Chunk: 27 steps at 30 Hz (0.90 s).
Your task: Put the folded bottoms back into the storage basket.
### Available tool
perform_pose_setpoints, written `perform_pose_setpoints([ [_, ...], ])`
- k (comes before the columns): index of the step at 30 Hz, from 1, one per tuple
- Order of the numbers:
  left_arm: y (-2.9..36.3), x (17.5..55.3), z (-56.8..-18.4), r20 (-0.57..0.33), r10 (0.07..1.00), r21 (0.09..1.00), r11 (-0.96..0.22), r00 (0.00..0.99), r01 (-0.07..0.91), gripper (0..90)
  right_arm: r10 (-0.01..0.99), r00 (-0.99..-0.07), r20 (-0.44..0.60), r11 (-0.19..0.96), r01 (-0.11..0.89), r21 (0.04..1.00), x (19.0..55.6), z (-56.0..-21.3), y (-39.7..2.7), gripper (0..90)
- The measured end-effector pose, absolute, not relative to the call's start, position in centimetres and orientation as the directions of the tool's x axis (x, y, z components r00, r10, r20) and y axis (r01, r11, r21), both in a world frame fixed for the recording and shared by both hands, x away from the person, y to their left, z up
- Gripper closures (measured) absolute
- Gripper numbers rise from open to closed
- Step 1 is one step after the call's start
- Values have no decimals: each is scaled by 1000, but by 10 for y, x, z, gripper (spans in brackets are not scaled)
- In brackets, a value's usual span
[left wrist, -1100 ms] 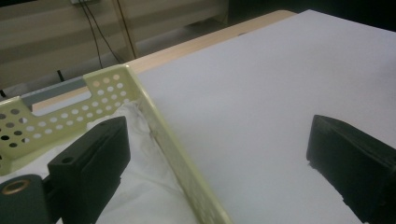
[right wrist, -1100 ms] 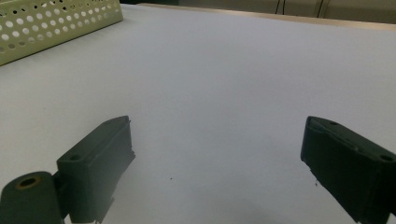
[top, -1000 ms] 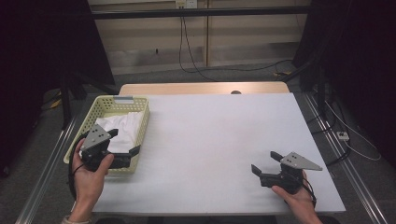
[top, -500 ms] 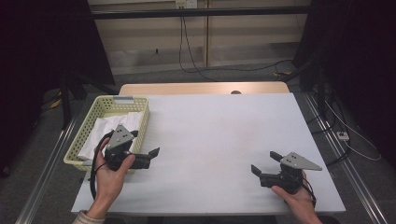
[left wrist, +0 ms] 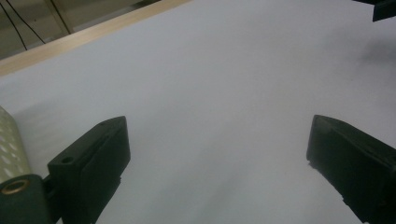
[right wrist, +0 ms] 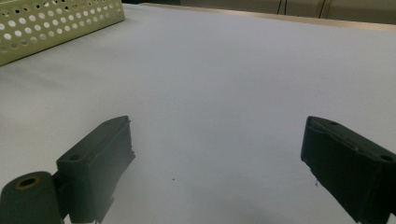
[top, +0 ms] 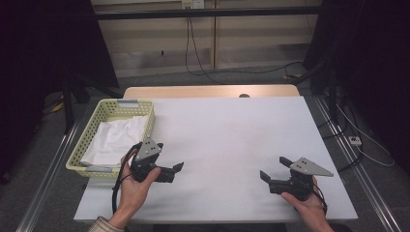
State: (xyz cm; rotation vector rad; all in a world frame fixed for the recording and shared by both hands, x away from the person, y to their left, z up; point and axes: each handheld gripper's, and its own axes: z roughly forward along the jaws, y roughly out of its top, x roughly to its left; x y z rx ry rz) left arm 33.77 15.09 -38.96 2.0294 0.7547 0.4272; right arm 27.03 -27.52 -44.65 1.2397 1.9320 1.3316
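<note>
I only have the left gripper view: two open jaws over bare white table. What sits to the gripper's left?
Observer: A yellow perforated basket at the table's left edge, beside the left gripper.
Operator: Anything in it?
Observer: A white cloth lies inside.
Operator: Where is the right gripper?
Observer: The right gripper is near the table's front right, jaws wide open and empty, pointing toward the left one.

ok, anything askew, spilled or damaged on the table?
Nothing stands out. White cloth lies inside the yellow basket at the table's left edge; left gripper and right gripper are over bare tabletop, jaws open, holding nothing.
</note>
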Motion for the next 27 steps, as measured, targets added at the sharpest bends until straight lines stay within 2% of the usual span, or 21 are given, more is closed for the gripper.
perform_pose_setpoints([
  [8, 152, 331, -416, -25, 656, 831, -406, 754, 381, 63, 875, -473, 99, 117, 405, 907, 271, -447, -275, 89],
  [14, 161, 325, -427, -64, 675, 846, -354, 735, 399, 63, 875, -477, 90, 125, 402, 907, 271, -447, -274, 89],
  [18, 164, 321, -433, -26, 685, 846, -373, 729, 381, 63, 874, -478, 89, 126, 399, 908, 270, -446, -274, 89],
  [19, 165, 321, -434, -56, 683, 848, -352, 729, 395, 63, 874, -477, 86, 128, 398, 909, 269, -446, -273, 89],
  [22, 164, 321, -437, -53, 690, 844, -355, 721, 402, 63, 873, -482, 76, 137, 392, 910, 269, -446, -272, 89],
  [24, 165, 321, -436, -82, 683, 848, -334, 726, 410, 63, 872, -485, 67, 146, 389, 910, 269, -445, -273, 89],
  [27, 166, 320, -433, -48, 690, 856, -345, 722, 386, 63, 876, -477, 75, 134, 391, 911, 269, -444, -274, 89],
])
